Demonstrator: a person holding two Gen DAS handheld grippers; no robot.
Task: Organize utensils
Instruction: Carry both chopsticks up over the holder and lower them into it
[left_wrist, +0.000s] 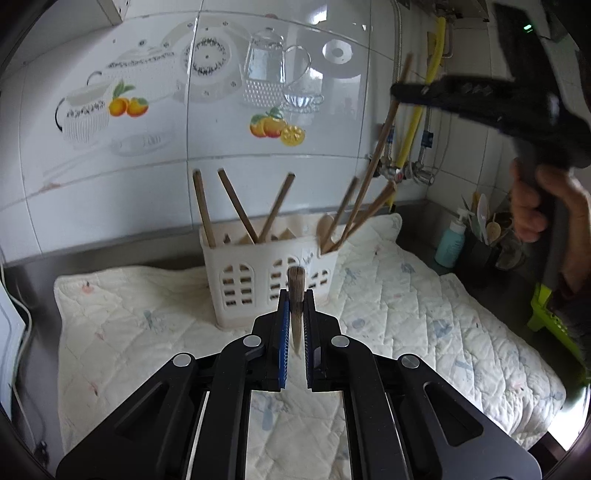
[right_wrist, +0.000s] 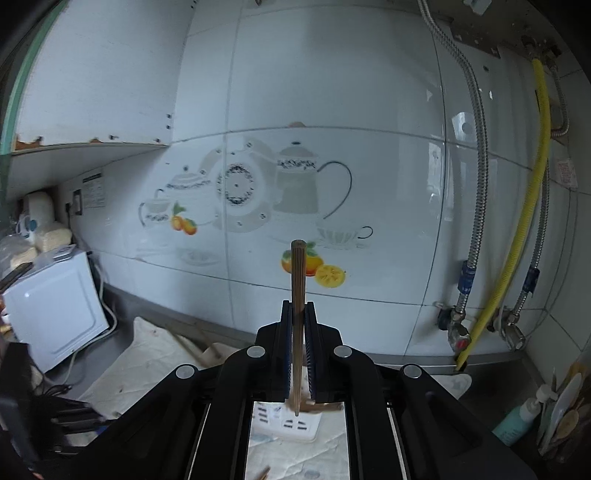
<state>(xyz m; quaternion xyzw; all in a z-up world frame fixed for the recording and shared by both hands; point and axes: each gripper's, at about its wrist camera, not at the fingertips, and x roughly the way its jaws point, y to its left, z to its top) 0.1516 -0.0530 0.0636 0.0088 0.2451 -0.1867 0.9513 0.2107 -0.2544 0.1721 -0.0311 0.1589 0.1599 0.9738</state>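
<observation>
The left gripper (left_wrist: 296, 295) is standing nearest in the left wrist view, and its jaws are clenching one wooden chopstick (left_wrist: 296, 291), which is standing upright between the blue pads with its round end pointing up. Just behind it, the white utensil holder (left_wrist: 258, 269) is sitting on a quilted cloth (left_wrist: 424, 325) that is covering the steel counter (left_wrist: 417, 225). In the left compartment of the holder three brown chopsticks (left_wrist: 236, 210) are leaning at different angles, and in the right compartment a wooden spoon (left_wrist: 325, 225) and more chopsticks are leaning to the right. Further right, a person's hand (left_wrist: 535, 206) is holding the right gripper (left_wrist: 397, 90) high above the holder, and this gripper is pinching a long chopstick (left_wrist: 384, 140) that is hanging tilted, its lower end near the right compartment. In the right wrist view the right gripper (right_wrist: 297, 306) is gripping the same kind of stick (right_wrist: 297, 295) upright between its closed pads, and the holder (right_wrist: 284, 421) is showing below it through the gap in the frame. At the counter's far right corner a teal pump bottle (left_wrist: 450, 243) is standing, and behind everything the tiled wall (left_wrist: 258, 37) is showing teapot and fruit pictures, a yellow hose (right_wrist: 532, 206) and metal pipes (right_wrist: 476, 177).
</observation>
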